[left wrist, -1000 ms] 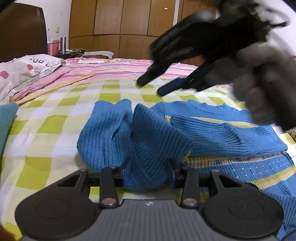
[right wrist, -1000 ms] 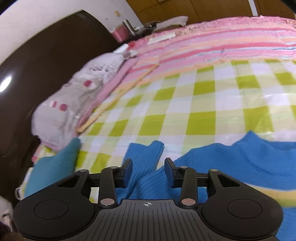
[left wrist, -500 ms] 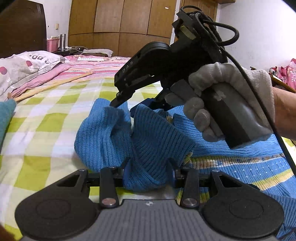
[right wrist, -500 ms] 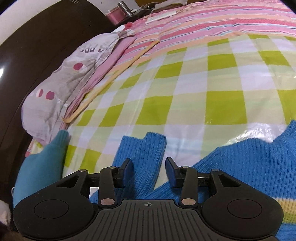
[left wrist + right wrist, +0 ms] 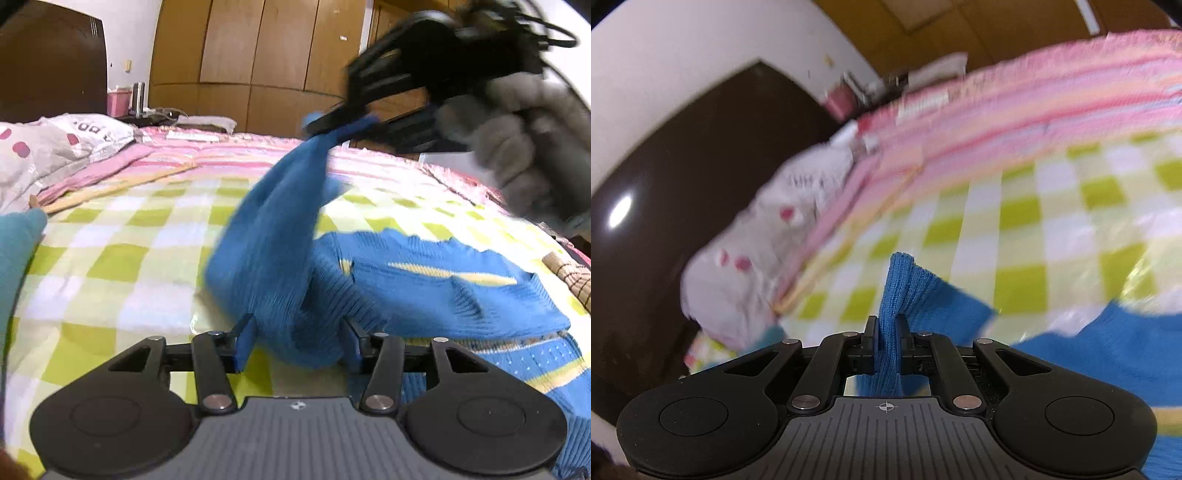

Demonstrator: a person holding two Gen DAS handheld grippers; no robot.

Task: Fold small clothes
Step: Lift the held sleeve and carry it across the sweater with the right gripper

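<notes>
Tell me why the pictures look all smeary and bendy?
Right wrist view: the bed and pillow smear with motion, while the fingers pinching the blue sweater sleeve stay sharp. Left wrist view: the gloved hand blurs; the fisheye lens curves the bed.

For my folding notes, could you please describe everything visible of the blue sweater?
The blue sweater is a ribbed knit with pale yellow stripes, lying rumpled on the checked bedsheet. Its sleeve is lifted, its cuff pinched by the right gripper. A bunched fold sits between the left gripper, whose jaws are opening.
</notes>
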